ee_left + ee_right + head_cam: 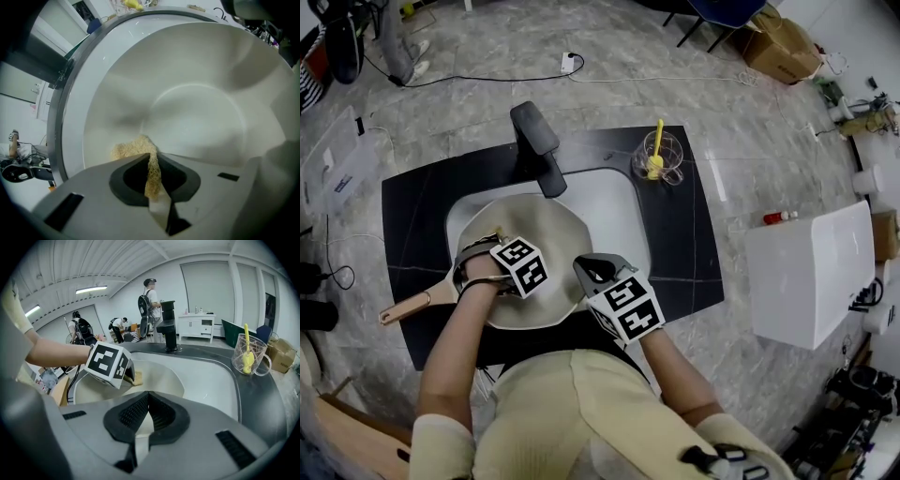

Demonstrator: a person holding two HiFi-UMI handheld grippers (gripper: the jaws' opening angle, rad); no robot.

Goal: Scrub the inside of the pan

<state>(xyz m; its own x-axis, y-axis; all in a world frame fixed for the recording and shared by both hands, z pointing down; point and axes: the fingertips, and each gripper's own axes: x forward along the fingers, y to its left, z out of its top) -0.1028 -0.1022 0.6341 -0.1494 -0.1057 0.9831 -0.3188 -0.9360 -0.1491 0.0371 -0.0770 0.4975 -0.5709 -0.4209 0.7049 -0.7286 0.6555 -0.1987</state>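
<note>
Pan (539, 234) lay in the sink (614, 214) for scrubbing, left gripper (153, 161) pinching a scouring pad (130, 149) inside, right gripper (147, 398) closed, empty.

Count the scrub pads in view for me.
1. The scrub pad is pinched in the left gripper, against the inner wall of the pan. The right gripper is shut, empty. Another could be hidden.

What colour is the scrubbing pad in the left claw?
The scrubbing pad is pale yellowish tan, clearest in the left gripper view.
</note>
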